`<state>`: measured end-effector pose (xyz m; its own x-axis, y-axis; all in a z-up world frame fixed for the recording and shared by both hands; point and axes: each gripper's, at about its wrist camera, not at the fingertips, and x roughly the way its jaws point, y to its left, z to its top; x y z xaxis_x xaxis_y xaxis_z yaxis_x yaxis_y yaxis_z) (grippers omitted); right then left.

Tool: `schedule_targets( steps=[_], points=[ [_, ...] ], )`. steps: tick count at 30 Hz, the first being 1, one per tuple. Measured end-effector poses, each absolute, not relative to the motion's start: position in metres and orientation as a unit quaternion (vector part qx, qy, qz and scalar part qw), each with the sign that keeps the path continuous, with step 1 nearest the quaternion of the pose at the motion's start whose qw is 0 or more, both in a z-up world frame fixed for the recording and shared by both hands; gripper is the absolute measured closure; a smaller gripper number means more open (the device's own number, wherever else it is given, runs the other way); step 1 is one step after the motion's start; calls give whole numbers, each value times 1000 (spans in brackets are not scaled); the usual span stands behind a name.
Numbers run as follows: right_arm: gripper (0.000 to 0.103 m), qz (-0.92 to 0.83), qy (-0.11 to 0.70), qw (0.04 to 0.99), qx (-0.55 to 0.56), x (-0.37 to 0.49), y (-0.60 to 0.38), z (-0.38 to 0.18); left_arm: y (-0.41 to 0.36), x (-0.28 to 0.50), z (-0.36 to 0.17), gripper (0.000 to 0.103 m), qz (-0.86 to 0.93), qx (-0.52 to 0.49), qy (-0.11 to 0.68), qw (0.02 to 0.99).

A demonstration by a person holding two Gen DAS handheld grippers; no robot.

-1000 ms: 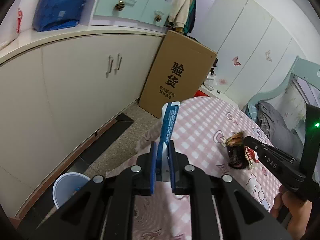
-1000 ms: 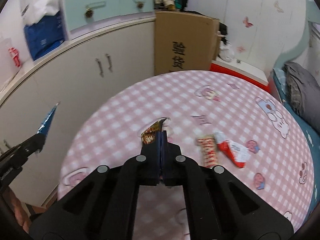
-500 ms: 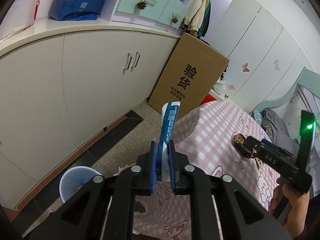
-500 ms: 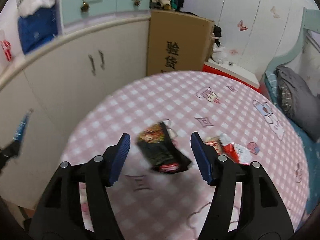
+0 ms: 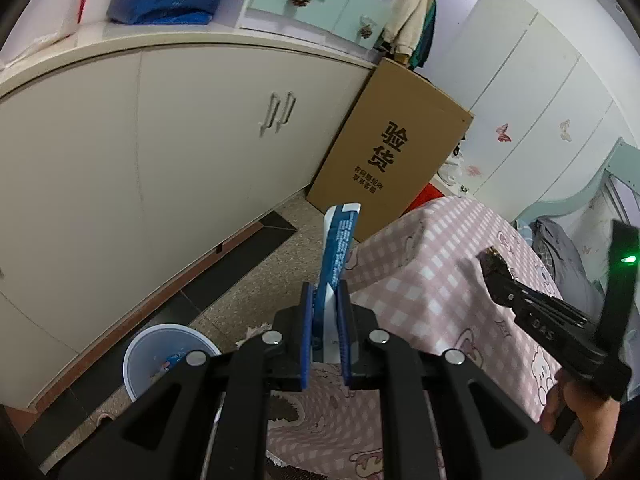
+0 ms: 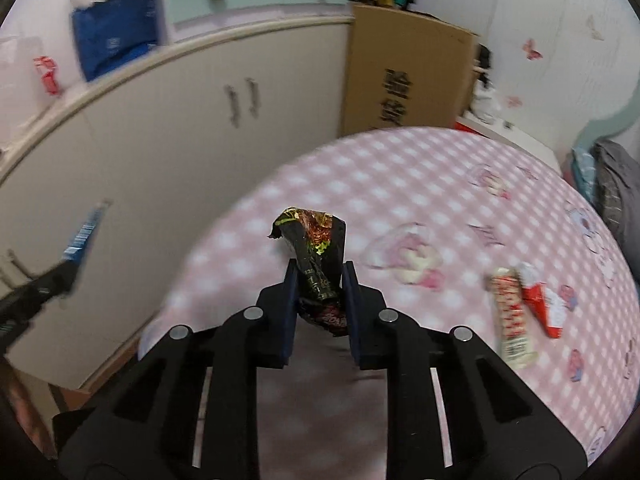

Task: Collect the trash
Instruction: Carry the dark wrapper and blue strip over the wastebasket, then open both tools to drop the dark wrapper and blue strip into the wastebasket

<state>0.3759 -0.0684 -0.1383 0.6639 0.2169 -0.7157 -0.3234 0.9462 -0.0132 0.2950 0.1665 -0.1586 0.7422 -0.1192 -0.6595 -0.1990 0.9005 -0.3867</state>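
My left tongs (image 5: 325, 312) were pinched tight on a blue wrapper (image 5: 337, 248), which stood upright out of the fingers with its white top edge uppermost. They hung over the floor just off the edge of the table (image 5: 448, 280), whose pink checked cloth draped down at that side. Below and to the left of them stood a white bin (image 5: 160, 356) on the floor with some scraps already in it, near the base of the cream cabinet (image 5: 160, 152). A tall cardboard box (image 5: 396, 152) printed with black characters leaned against the cabinet's far end.

My right tongs (image 6: 319, 280) were closed narrowly on a crumpled black wrapper (image 6: 316, 248) with red and yellow print, its torn top sticking up above the fingers over the near part of the table (image 6: 400, 184). In the left wrist view I could see those tongs (image 5: 490, 268) from the side, with the dark wrapper at their tip.

Two pieces lay on the cloth to the right: a red and white candy wrapper (image 6: 510, 316) and, touching it on its far side, a red and white carton scrap (image 6: 546, 304). The right view was blurred, so I could not read any labels.
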Motion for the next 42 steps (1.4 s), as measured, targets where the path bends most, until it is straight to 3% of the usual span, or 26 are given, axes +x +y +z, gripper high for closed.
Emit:
schedule_targets(
  steps=[10, 32, 33, 38, 42],
  points=[
    [82, 264, 379, 882, -89, 329, 44, -147, 219, 273, -185, 92, 75, -240, 373, 893],
    [82, 309, 473, 823, -66, 308, 141, -280, 303, 256, -307, 90, 150, -263, 472, 828],
    [82, 306, 475, 823, -64, 310, 141, -283, 304, 257, -310, 89, 150, -262, 475, 826],
    [82, 298, 485, 820, -63, 312, 144, -295, 302, 258, -318, 51, 166, -251, 481, 824],
    [82, 295, 492, 816, -64, 313, 145, -304, 304, 254, -321, 45, 172, -247, 484, 821]
  ],
)
